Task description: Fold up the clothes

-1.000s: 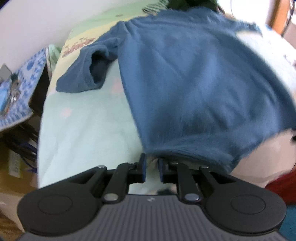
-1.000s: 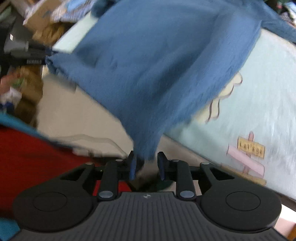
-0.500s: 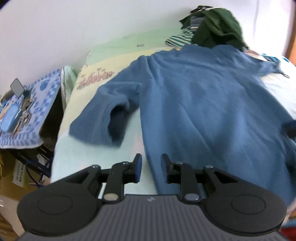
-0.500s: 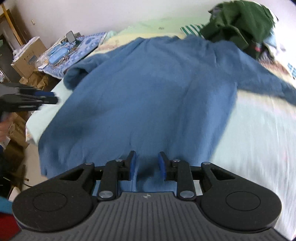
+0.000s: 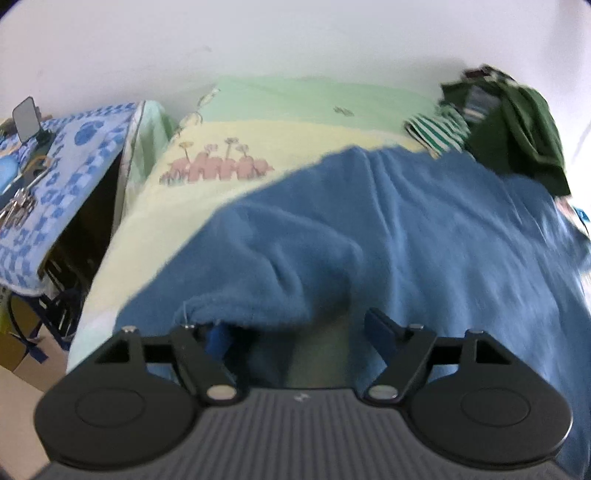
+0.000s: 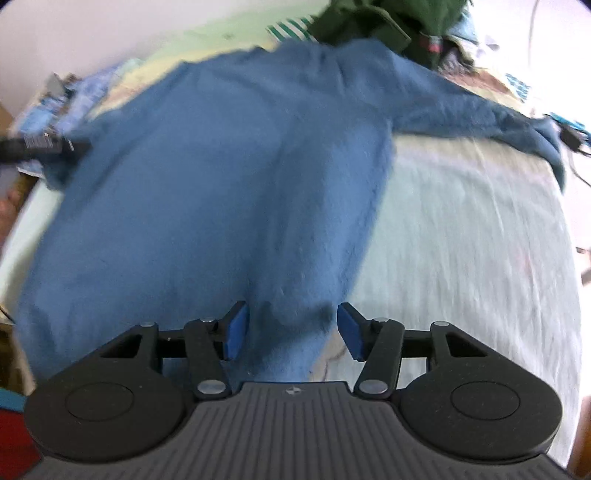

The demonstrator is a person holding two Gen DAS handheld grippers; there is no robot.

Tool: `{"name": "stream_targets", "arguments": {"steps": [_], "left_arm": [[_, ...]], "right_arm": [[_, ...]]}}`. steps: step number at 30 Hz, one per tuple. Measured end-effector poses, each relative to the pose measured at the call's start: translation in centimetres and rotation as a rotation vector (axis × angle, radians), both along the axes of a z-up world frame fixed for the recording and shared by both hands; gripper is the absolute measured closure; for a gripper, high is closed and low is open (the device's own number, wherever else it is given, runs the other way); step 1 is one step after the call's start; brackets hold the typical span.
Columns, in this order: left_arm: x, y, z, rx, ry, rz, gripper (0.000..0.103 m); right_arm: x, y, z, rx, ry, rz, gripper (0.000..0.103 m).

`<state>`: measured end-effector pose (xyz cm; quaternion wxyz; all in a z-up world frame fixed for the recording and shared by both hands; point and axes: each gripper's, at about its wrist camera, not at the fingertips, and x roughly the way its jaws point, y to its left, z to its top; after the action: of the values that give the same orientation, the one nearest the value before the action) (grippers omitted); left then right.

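**Blue sweater spread flat, both tongs spread wide**

Left wrist view is blurred, and the left gripper [image 5: 299,332] hides the nearest part of the blue sweater [image 5: 424,236]; its left finger pad is partly tucked under the folded sleeve cuff [image 5: 236,306], so whether pad and cloth touch cannot be told. The sweater's right edge runs out of frame. In the right wrist view the hem corner disappears behind the right gripper [image 6: 291,330], and the other tool at far left is only a dark smear.

The sweater lies on the bed sheet [image 6: 480,240] ahead of both tongs, long axis running straight away from them, hem nearest, collar far toward the green clothes pile [image 6: 388,18]. One sleeve stretches out to the right of the right gripper; the other is doubled back just ahead of the left gripper.

Half a second ago both jaws stood narrow; now each pair is spread wide, gripping nothing, with cloth lying loose between the right pads. The left gripper has moved in over the folded sleeve, which earlier lay further ahead.
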<state>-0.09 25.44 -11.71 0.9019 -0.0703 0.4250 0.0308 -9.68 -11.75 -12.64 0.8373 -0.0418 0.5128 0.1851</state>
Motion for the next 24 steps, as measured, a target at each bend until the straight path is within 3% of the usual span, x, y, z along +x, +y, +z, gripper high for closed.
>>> {"name": "stream_targets", "arguments": {"steps": [2,4,5,6,12,15,16,20,24], "left_arm": [[1.7,1.1,-0.1,-0.006,-0.009,0.026,0.038],[3.5,2.2,-0.4,0.014,0.004,0.045,0.078],[4.3,2.7,-0.6,0.027,0.004,0.044,0.081],[4.7,3.1,-0.5,0.03,-0.007,0.036,0.084],[6.7,5.1,1.2,0.084,-0.097,-0.005,0.085],[7.5,6.0,2.2,0.098,-0.132,-0.007,0.088],[7.5,6.2,2.4,0.102,-0.14,-0.009,0.088],[6.1,5.7,1.8,0.121,-0.133,-0.056,0.088],[3.3,5.6,1.2,0.024,-0.088,-0.089,0.078]], "right_arm": [[-0.2,0.5,-0.3,-0.028,-0.005,-0.021,0.06],[-0.3,0.9,-0.4,-0.049,-0.012,-0.038,0.068],[-0.2,1.2,-0.2,-0.061,-0.009,-0.037,0.078],[-0.2,1.4,-0.1,-0.073,-0.005,-0.035,0.082],[-0.1,2.7,0.2,-0.201,0.05,0.02,0.086],[0.8,4.3,1.8,-0.279,0.046,0.073,0.085],[1.3,4.8,2.8,-0.273,0.017,0.072,0.084],[5.5,7.4,7.3,-0.156,-0.196,0.049,0.057],[12.1,12.5,6.9,-0.067,-0.288,0.117,0.058]]}}
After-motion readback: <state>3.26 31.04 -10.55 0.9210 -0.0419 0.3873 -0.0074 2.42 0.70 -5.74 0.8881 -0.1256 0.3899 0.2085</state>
